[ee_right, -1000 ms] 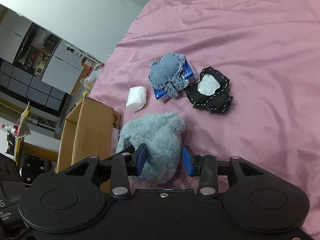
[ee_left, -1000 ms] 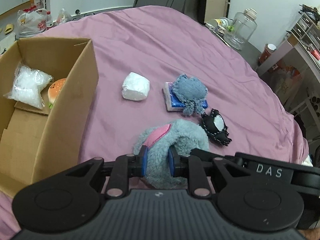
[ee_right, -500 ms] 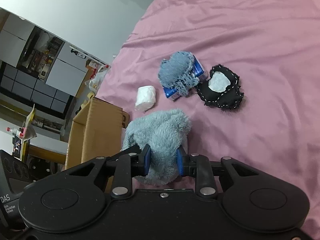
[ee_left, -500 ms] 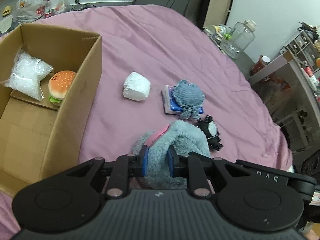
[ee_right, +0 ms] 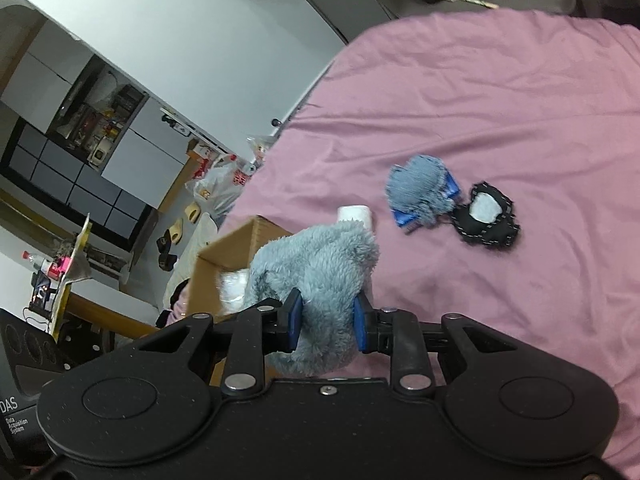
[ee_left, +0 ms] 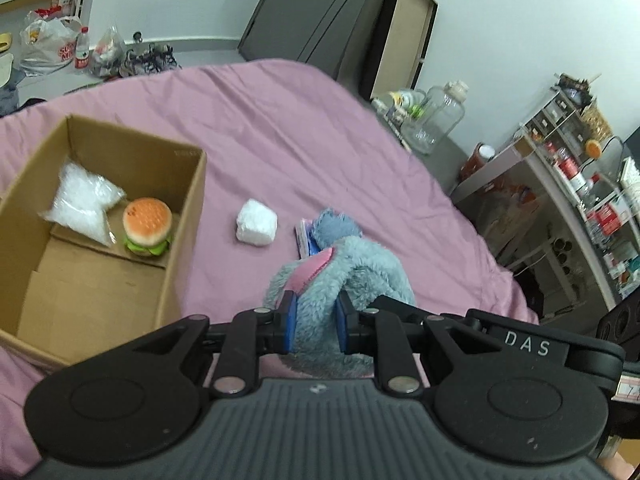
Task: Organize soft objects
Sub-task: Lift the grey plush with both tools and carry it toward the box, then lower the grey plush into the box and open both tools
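Grey fluff fills the middle of the left wrist view. The left gripper (ee_left: 316,326) has its 2 blue pads squeezed tight on the fluffy grey toy (ee_left: 352,268), which has a pink patch on it. The toy is lifted up off the pink sheet (ee_left: 280,120), right next to the cardboard box (ee_left: 182,248). Inside the box I see 2 soft things put away: a burger toy (ee_left: 147,226) and a clear plastic bag (ee_left: 82,204) of white stuff. They sit side by side at the far end. Out on the sheet sits a white lump (ee_left: 256,228), with a denim heart (ee_left: 334,226) behind the toy, lying on a blue packet.

In the right wrist view, the right gripper (ee_right: 327,328) also pinches the fluffy grey toy (ee_right: 320,276), pads closed snug on its fur. So both tools hold the same toy together. The cardboard box (ee_right: 236,248) is just behind it. Farther out on the pink sheet (ee_right: 500,92) lie the denim heart (ee_right: 418,188) and a black heart with a white middle (ee_right: 486,220), touching each other.

I think the job is about half done. 2 things are in, 1 is on its way, and about 4 wait on the bed: the lump, the packet and the 2 hearts.
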A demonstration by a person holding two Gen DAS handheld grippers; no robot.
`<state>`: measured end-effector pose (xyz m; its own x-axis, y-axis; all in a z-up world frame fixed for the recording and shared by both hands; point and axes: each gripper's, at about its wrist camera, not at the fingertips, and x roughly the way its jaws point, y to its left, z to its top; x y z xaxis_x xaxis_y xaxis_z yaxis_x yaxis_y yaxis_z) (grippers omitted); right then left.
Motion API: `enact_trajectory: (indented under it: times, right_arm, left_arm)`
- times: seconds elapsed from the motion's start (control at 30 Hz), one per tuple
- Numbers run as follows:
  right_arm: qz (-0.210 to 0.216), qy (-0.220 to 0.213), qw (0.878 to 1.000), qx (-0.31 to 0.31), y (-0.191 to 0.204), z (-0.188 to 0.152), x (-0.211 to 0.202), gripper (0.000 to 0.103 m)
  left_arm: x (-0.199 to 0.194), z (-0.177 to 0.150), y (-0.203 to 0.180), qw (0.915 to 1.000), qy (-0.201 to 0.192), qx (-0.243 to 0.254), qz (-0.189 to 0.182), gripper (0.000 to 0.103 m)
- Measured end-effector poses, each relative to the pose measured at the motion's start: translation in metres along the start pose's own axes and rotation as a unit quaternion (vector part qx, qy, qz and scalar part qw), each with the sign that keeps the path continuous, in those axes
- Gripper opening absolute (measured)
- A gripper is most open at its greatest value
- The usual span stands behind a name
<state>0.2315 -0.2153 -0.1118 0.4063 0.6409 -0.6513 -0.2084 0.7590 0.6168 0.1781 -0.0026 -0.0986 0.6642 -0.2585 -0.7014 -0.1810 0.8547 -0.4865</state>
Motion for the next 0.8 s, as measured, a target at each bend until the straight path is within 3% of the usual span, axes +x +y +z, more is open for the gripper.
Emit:
enact_trajectory:
  times: [0.4,0.8]
  right_arm:
    - [0.006,-0.009,1.0,-0.029,0.059,-0.011,0.001,0.025]
    - [0.008,-0.008,0.999,-0.041,0.098,-0.023,0.016,0.025]
  left_arm:
    - [-0.051,0.012,0.029,0.9993,-0.037,-0.012,-0.001,0.019]
    - [-0.073,0.021,0.064,0.9986,-0.05,-0.018,0.002,0.019]
